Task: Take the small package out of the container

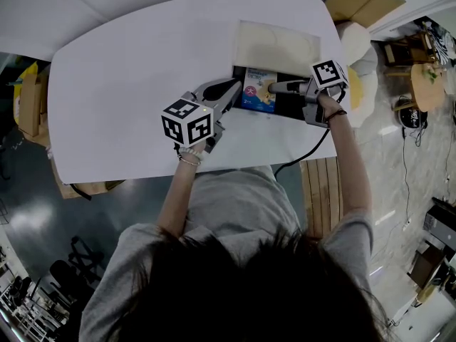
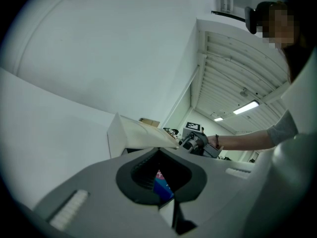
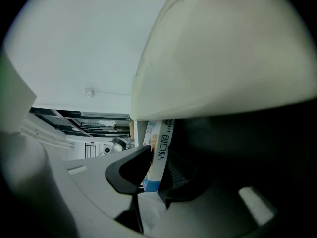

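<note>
white desk (image 1: 128, 84) carries a black container (image 1: 287, 107) near its far right side. its cream lid (image 1: 278, 45) stands open behind it.

we see the small package (image 1: 258, 91) lying inside the container, with a blue and white printed face turned up. it has not left the container.

we hold the left hand-held gripper (image 1: 237, 93) at the left edge of the small package. in the left gripper view, the left hand-held gripper (image 2: 159, 176) has its jaws drawn close, and a blue corner of the small package (image 2: 162, 186) sits between the dark pads, so it seems to have hold of that corner. beyond it we see the lid (image 2: 141, 133).

we hold the right hand-held gripper (image 1: 273, 87) at the right part of the small package. in the right gripper view, the right hand-held gripper (image 3: 157, 170) has its jaws closed on the thin edge of the small package (image 3: 159, 152), which stands upright between the pads. the lid (image 3: 223, 58) fills the upper right of this view.
</note>
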Demonstrator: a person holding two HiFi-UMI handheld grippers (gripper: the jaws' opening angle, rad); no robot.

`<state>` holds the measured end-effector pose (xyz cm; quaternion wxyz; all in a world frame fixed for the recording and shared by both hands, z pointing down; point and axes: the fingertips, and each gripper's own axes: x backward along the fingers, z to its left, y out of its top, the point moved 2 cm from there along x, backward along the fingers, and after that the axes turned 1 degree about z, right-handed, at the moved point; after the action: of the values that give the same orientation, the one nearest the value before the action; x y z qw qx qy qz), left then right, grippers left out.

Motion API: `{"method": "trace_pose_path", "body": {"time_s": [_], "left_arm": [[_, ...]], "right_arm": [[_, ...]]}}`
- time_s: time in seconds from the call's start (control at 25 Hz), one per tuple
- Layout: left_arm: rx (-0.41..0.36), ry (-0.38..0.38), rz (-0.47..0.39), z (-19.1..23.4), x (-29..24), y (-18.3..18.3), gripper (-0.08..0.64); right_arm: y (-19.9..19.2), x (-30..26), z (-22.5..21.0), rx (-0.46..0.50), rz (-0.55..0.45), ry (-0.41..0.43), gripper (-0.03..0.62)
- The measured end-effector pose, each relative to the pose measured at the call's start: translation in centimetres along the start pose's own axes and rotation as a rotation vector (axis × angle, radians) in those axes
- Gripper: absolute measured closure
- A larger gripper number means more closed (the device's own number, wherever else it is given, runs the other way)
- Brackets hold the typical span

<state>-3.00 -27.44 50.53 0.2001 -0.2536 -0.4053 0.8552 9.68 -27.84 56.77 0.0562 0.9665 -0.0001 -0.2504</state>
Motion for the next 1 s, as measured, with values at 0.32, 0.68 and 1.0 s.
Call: {"method": "trace_pose_path", "body": {"time_s": [0.32,0.68,1.0], "left_arm": [[-0.011,-0.005,0.006,0.0,0.3,0.0,0.568],[-0.021,-0.01,0.007,-0.4,0.4,-0.1,0.568],[-0.028,-0.01,0.001,-0.8,0.8,0.2,0.568]], "right_arm": [[-0.2,0.2,1.3,-0.066,0.003,0.089,0.482],[-0.3,0.3,1.1,-0.103,-0.011,0.103,0.488],[-1.1,0.4,1.4,-0.117,0.007,0.128,0.489]]}}
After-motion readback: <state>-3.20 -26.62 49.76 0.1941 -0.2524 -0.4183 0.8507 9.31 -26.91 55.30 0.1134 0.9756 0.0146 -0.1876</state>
